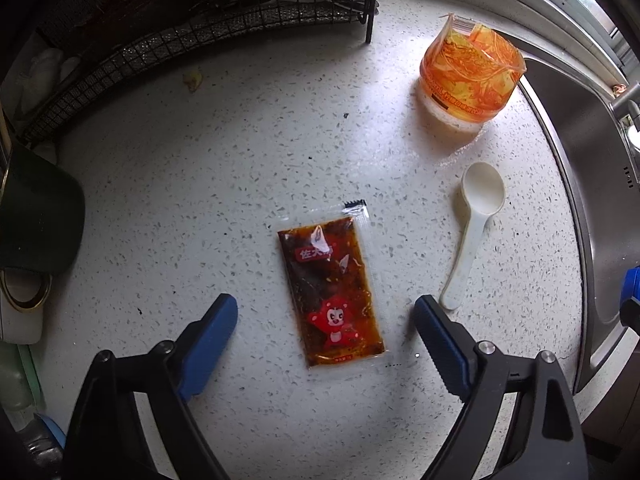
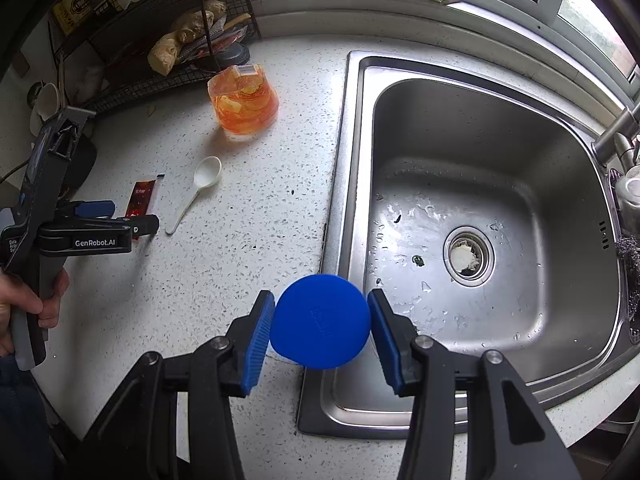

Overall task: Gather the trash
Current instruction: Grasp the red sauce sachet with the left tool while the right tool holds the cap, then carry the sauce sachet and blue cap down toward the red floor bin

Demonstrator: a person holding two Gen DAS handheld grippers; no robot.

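Trash on this bench starts with the sauce sachet [image 1: 332,292], lying flat on the speckled stone, right under the left gripper [image 1: 326,320]. That gripper points straight down with its jaws spread wide, one blue pad on each long side of the packet and neither touching it, so it looks lined up to pinch the sachet across its width. The right gripper [image 2: 320,326] has its jaws pinching a round blue cap [image 2: 319,322], held over the sink's [image 2: 352,184] near rim, apparently parked out of the other hand's way.

Just beside the sachet lies a white plastic spoon [image 1: 474,224], its handle end near one left pad; a careless closing could nudge it. Farther off stands an orange wrapper-topped tub [image 1: 470,76], well apart. A wire rack [image 1: 160,64] bounds the bench behind, the sink edge on the far side. Open stone surrounds the packet otherwise.
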